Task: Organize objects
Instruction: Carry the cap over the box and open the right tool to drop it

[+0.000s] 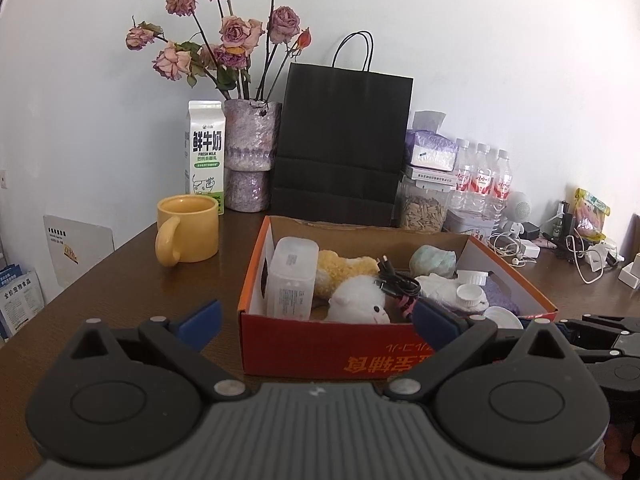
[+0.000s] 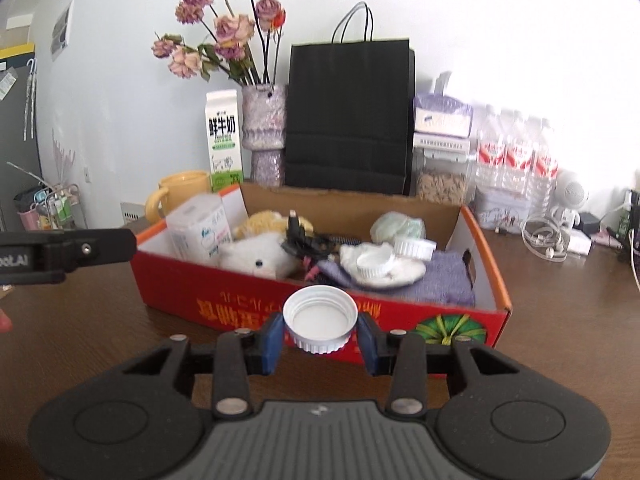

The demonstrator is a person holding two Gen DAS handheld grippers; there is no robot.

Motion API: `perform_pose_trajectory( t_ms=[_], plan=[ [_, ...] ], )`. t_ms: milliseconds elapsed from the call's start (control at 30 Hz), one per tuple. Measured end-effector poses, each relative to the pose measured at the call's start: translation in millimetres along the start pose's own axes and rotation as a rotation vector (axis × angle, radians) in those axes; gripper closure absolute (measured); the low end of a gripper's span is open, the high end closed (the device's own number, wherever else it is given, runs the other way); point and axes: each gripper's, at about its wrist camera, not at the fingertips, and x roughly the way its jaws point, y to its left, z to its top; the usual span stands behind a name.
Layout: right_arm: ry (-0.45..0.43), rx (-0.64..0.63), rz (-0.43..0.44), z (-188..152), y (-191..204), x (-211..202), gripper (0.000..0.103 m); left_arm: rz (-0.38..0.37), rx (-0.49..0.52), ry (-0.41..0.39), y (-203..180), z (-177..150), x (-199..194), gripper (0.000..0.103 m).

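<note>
The right gripper (image 2: pixel 320 334) pinched a white cap (image 2: pixel 320 318), hollow side facing up, before the red box (image 2: pixel 248 300); the left gripper (image 1: pixel 316 318) gaped wide.

Mug (image 1: pixel 188 228) left of box (image 1: pixel 360 356); bag (image 1: pixel 344 140) behind.

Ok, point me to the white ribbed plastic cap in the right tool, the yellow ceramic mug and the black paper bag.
White ribbed plastic cap (image 2: pixel 320 317): right wrist view, inner face.
Yellow ceramic mug (image 1: pixel 195 236): left wrist view, side wall.
Black paper bag (image 1: pixel 344 140): left wrist view, front panel.
</note>
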Motion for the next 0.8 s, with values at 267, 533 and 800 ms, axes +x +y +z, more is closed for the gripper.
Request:
perform_pose_trajectory(
  t_ms=[267, 533, 800],
  plan=[
    [-0.073, -0.024, -0.016, 36, -6, 7, 0.065, -0.018, 0.032, -0.025, -18, 28, 15, 0.000],
    [-0.058, -0.032, -0.039, 57, -10, 45, 0.065, 0.013, 0.007, -0.027, -20, 47, 46, 0.000],
    [-0.024, -0.043, -0.063, 64, -11, 78, 0.065, 0.043, -0.021, -0.001, -14, 57, 79, 0.000]
  ],
)
